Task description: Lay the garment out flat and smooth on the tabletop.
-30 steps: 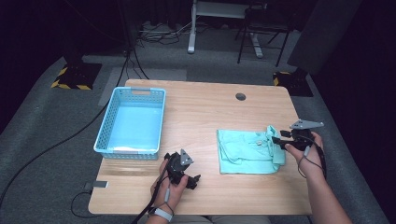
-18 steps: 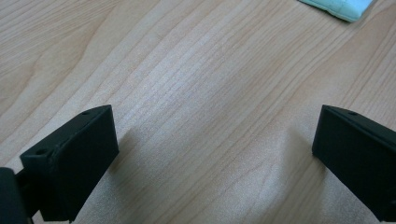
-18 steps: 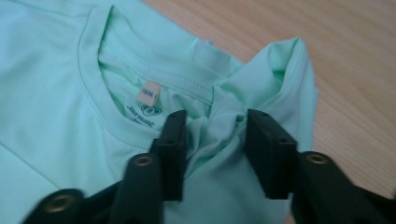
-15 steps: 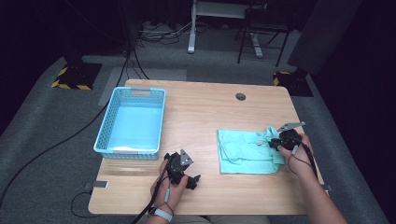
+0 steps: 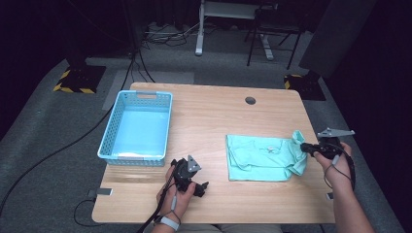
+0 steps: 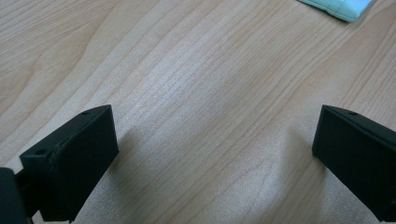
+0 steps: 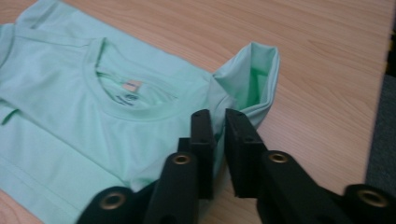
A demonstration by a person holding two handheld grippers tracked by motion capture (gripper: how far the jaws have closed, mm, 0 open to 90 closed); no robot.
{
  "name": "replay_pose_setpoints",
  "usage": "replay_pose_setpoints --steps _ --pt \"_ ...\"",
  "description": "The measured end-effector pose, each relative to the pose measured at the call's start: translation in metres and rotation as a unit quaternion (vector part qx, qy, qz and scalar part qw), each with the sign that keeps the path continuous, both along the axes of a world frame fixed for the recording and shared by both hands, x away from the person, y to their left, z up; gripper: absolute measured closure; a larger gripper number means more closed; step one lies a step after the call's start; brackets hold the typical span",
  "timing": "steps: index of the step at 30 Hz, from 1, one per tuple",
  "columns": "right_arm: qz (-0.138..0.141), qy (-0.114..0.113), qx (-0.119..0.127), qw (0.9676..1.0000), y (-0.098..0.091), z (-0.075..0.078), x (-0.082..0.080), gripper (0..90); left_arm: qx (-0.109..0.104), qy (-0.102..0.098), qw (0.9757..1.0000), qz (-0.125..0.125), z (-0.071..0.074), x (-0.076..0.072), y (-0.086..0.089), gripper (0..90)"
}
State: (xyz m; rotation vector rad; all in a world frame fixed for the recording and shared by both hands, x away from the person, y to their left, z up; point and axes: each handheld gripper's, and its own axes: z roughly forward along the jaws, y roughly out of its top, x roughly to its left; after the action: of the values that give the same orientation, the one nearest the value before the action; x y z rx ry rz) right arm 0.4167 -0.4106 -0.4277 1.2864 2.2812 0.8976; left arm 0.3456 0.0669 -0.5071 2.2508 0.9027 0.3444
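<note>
1. Since the earlier frame, only my right gripper has moved, drawing a sleeve outward.
2. At left, the pale-blue perforated plastic basket sits empty.
3. My left gripper rests spread on bare grained wooden table.
4. The soft mint-green cotton T-shirt lies part-folded at the table's right; I judge folding and binning remain.
5. My right gripper pinches its sleeve.

The left gripper sits low by the near edge of the table, held in the person's left hand, and its jaws are spread wide apart. The right gripper is out by the right edge, held in the right hand. Its jaws are pressed almost together, pinching a fold of the green shirt.
</note>
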Motion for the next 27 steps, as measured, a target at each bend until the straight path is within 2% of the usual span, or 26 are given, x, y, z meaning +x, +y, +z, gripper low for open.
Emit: replay_pose_setpoints --steps 1,2,4,5,6,9,12,15,18,21,22,26,27 --pt "-0.036 -0.013 0.002 0.9993 -0.013 0.000 -0.006 70.3 0.000 0.000 1.0000 -0.001 0.000 0.000 0.000 0.1" --pt "-0.036 -0.013 0.002 0.9993 -0.013 0.000 -0.006 70.3 0.000 -0.001 1.0000 -0.002 0.000 0.000 0.000 0.1" --pt "-0.061 -0.030 -0.014 0.9976 -0.022 0.003 -0.011 61.6 0.000 -0.001 1.0000 -0.002 0.000 0.001 0.000 0.1" --pt "-0.066 -0.035 -0.005 0.9972 -0.024 0.004 -0.014 59.7 0.001 -0.001 1.0000 -0.002 0.000 0.001 0.000 0.1" --pt "-0.063 -0.036 0.000 0.9974 -0.025 0.005 -0.015 58.5 0.001 -0.001 1.0000 -0.002 0.000 0.001 0.000 0.1" --pt "-0.047 -0.037 -0.005 0.9982 -0.020 0.006 -0.017 54.6 0.000 -0.001 1.0000 -0.002 0.000 0.001 0.000 0.1" --pt "-0.027 -0.030 -0.005 0.9992 -0.011 0.002 -0.014 51.3 0.001 -0.001 1.0000 -0.002 0.000 0.001 0.000 0.1" --pt "0.014 -0.020 -0.008 0.9997 0.006 -0.007 -0.012 47.5 0.000 -0.001 1.0000 -0.002 0.000 0.001 0.000 0.1" --pt "0.047 -0.002 -0.024 0.9986 0.025 -0.016 -0.013 47.2 0.000 -0.001 1.0000 -0.002 0.000 0.001 0.000 0.2" --pt "0.059 0.019 -0.047 0.9970 0.033 -0.028 -0.013 47.4 0.001 -0.001 1.0000 -0.002 0.000 0.001 0.000 0.2" --pt "0.058 0.023 -0.051 0.9968 0.033 -0.031 -0.013 51.1 0.000 -0.001 1.0000 -0.002 0.000 0.001 0.000 0.2" --pt "0.059 0.046 -0.052 0.9958 0.026 -0.037 -0.016 84.8 0.001 -0.001 1.0000 -0.002 0.000 0.001 0.000 0.2" --pt "0.055 0.045 -0.053 0.9961 0.023 -0.036 -0.018 88.7 0.000 -0.001 1.0000 -0.002 0.000 0.001 0.000 0.1"
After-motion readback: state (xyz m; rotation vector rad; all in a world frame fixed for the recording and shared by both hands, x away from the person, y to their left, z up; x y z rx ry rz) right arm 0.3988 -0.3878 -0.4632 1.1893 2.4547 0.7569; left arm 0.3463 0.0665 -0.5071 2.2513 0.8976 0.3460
